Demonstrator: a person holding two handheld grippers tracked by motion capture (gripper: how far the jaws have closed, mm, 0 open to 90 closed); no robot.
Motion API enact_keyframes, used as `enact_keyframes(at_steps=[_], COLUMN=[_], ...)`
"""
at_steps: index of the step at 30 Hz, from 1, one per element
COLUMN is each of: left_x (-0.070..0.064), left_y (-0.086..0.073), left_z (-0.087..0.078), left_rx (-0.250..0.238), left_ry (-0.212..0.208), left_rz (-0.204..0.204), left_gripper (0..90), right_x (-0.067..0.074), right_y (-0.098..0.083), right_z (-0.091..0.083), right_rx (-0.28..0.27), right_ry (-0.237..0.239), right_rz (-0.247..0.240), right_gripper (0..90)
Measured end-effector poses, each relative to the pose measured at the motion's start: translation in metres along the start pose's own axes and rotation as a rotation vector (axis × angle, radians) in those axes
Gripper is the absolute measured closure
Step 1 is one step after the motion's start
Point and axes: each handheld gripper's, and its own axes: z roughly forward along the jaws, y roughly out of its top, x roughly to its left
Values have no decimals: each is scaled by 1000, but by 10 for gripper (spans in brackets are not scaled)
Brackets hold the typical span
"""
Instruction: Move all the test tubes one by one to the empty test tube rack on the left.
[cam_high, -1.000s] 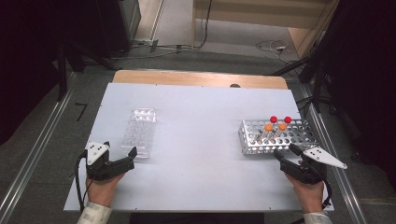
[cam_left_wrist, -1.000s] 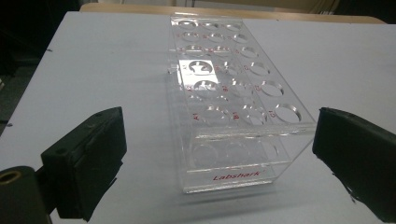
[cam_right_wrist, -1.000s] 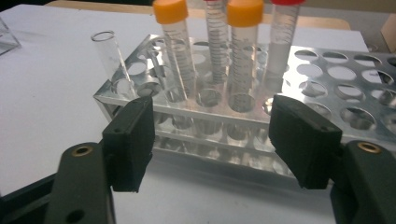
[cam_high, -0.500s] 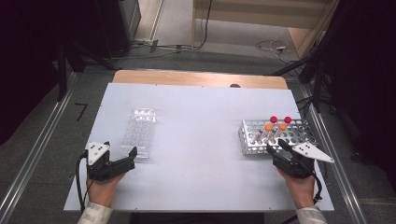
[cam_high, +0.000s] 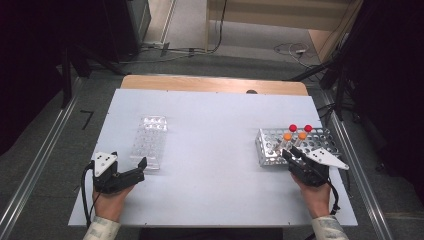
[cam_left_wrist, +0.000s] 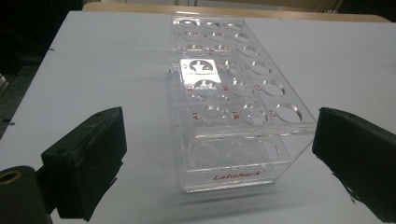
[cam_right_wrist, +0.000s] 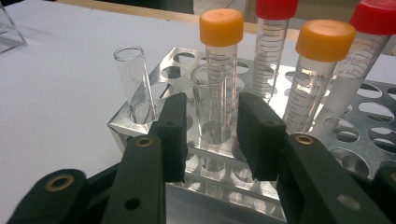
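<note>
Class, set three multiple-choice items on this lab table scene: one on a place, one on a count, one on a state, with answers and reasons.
1. Where does the clear plastic rack lie on the table in the high view?
A. left half
B. right half
C. far edge

2. How many capped tubes stand in the metal rack?
A. two
B. four
C. six

3. How does the right hand-held gripper stand to the uncapped glass tube?
A. far away from it
B. one jaw on each side of it, gaps showing
C. lifting it clear of the rack

Answers:
1 A: it sits just ahead of the left hand-held gripper.
2 B: two orange caps and two red caps show.
3 B: the jaws have just been closing, with the tube between them, seated in its hole.
</note>
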Motion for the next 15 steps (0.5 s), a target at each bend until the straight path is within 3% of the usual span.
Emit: enact_keyframes(at_steps=[15], left_x=[-1], left_y=[0], left_z=[0], left_rx=[-3], left_ry=[4], left_rz=[7], left_gripper=[32], right_x=[0], right_y=[0], right_z=[3], right_rx=[-4], right_ry=[-3], right_rz=[-7], right_gripper=[720])
